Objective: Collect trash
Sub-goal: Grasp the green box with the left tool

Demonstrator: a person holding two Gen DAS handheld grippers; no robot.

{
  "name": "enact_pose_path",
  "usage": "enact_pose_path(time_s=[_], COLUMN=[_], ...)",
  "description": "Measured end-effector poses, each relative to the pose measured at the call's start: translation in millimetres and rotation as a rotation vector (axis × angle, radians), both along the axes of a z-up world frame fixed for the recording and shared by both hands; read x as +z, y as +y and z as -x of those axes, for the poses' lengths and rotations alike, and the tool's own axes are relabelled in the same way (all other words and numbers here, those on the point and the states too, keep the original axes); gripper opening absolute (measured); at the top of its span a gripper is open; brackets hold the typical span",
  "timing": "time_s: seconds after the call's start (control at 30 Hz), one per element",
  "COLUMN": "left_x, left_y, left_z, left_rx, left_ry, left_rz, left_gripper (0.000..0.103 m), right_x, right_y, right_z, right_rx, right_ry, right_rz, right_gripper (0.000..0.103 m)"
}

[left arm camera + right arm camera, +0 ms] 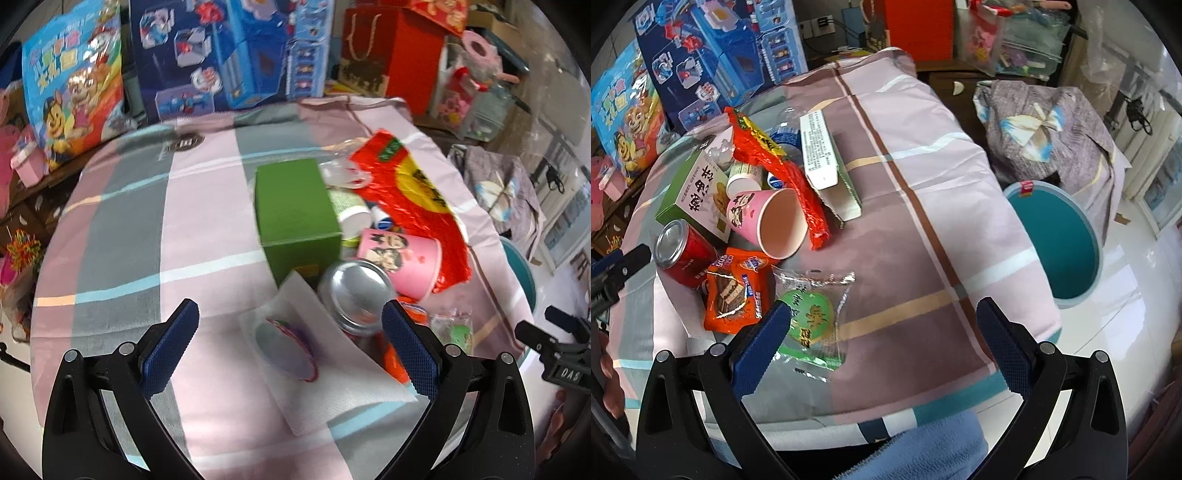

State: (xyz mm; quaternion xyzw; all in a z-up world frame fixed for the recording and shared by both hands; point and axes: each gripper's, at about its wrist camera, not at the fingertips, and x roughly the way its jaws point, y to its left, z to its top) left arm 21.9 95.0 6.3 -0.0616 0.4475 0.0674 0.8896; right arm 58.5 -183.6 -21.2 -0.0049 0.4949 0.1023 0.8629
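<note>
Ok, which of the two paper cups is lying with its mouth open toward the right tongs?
The pink cartoon-print cup, on its side with its open mouth facing the right-wrist camera. The smaller white cup just behind it shows less of its mouth.

Left wrist view motion-blurred. White paper napkin (325,373) covers all but a faint outline of a round red-rimmed item. Round teal plastic bin (521,273), right of the claw, mostly hidden behind bench edge.
</note>
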Motion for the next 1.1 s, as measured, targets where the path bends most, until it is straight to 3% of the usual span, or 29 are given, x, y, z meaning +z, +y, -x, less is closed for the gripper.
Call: enact_pose_path(time_s=[0.3,0.63,0.67,0.73,0.8,0.9,1.1], left_x=[3,-28,-31,-37,-38,-32,-29], left_y=[13,18,19,24,30,39,74], left_z=[-50,-105,-107,-107,-103,-92,-59], left_rx=[-0.004,-0.017,-0.019,-0.028,-0.026,-0.011,0.005], left_ry=[0.053,0.15,0.155,0.164,0.149,0.117,0.091], left_rz=[0.018,0.07,0.072,0.09,0.109,0.07,0.114], left_gripper=[0.099,0.099,0.096,0.063,0.063,0.063,0.063], right_x=[-3,-13,-13,-13,-12,-5,11], right_y=[24,48,50,52,56,70,117], right_z=[-27,-38,-38,-38,-38,-35,-25], right_rx=[0.059,0.115,0.118,0.119,0.124,0.156,0.278], right_ry=[0.008,0.033,0.034,0.035,0.036,0.028,0.035], right_rz=[-0.001,0.019,0.023,0.026,0.021,0.004,-0.059], right_gripper=[0.097,0.097,0.097,0.097,0.097,0.097,0.094])
